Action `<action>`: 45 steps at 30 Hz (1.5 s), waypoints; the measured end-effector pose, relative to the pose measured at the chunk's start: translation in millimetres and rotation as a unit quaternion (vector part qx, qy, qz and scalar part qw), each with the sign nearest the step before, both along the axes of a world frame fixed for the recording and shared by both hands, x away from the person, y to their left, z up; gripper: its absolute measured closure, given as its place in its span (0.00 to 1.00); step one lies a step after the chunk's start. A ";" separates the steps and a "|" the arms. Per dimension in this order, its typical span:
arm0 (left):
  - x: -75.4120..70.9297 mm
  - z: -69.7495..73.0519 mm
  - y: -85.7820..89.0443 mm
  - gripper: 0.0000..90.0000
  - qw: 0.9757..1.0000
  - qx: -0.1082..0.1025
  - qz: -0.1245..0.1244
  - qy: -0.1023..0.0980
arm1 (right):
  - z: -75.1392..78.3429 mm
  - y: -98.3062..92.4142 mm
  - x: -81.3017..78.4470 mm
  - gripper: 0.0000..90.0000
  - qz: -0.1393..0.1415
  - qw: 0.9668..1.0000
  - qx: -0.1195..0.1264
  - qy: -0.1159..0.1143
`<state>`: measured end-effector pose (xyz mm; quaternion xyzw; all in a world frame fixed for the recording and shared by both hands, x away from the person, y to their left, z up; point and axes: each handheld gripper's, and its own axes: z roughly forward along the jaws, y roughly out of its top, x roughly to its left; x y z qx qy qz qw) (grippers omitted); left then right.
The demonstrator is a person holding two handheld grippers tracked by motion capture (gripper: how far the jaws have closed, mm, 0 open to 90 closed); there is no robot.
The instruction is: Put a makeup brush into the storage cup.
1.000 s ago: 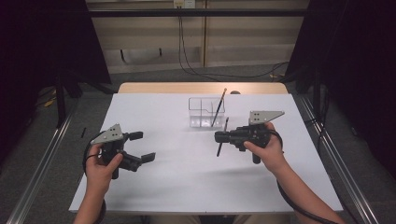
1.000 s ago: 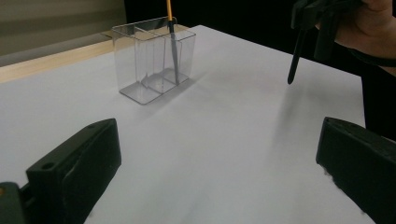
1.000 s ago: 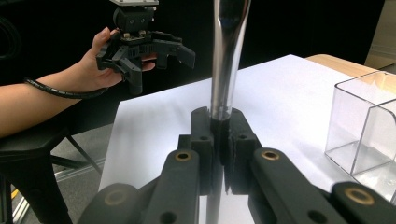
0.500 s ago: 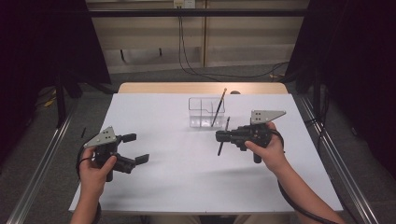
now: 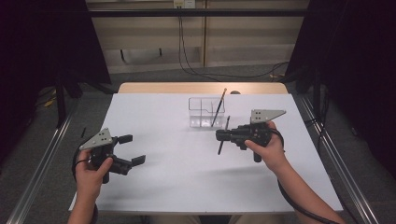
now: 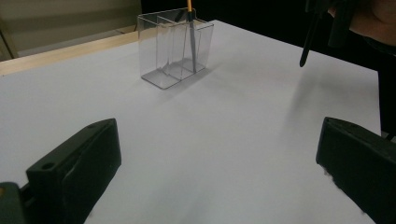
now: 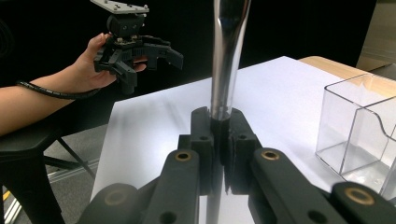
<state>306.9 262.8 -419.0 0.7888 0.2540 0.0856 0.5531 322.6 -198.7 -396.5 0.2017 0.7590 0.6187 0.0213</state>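
A black pen point(image 5: 223, 136) hangs upright over the white table point(image 5: 187, 182), a little in front of a clear plastic organizer point(image 5: 207, 112). My right gripper point(image 5: 219, 136) is shut on its shaft. In the right gripper view the jaws point(image 7: 219, 135) clamp the glossy pen point(image 7: 227, 56), which rises past the top edge. A pencil point(image 5: 218, 107) with an orange end leans inside the organizer point(image 6: 175, 46). My left gripper point(image 5: 133, 149) is held open and holds nothing near the table's front left. In the left gripper view its jaws stand far apart, and the pen point(image 6: 309, 39) shows beyond them at the upper right.
The organizer point(image 7: 359, 130) has several compartments and stands at the back middle of the table. A wooden strip point(image 5: 201, 87) edges the far side. Metal rails point(image 5: 343, 172) run along both sides, and cables lie on the floor behind.
My left gripper has drifted a little toward the near left corner, still open. The right gripper holds the pen in nearly the same place.
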 end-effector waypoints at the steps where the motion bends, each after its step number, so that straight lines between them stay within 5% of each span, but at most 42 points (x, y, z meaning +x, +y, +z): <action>1: -0.4 -0.6 0.6 0.00 1.000 -0.001 0.002 0.001 | 0.3 0.3 0.2 0.94 0.000 1.000 0.000 0.000; 20: -0.2 -3.8 -1.2 0.00 1.000 0.001 -0.003 0.007 | 6.4 -2.1 8.4 0.94 -0.018 1.000 -0.013 -0.006; 45: -1.1 -4.1 0.7 0.00 1.000 -0.002 -0.004 0.006 | 20.4 -0.9 39.1 0.94 -0.046 0.998 -0.032 -0.009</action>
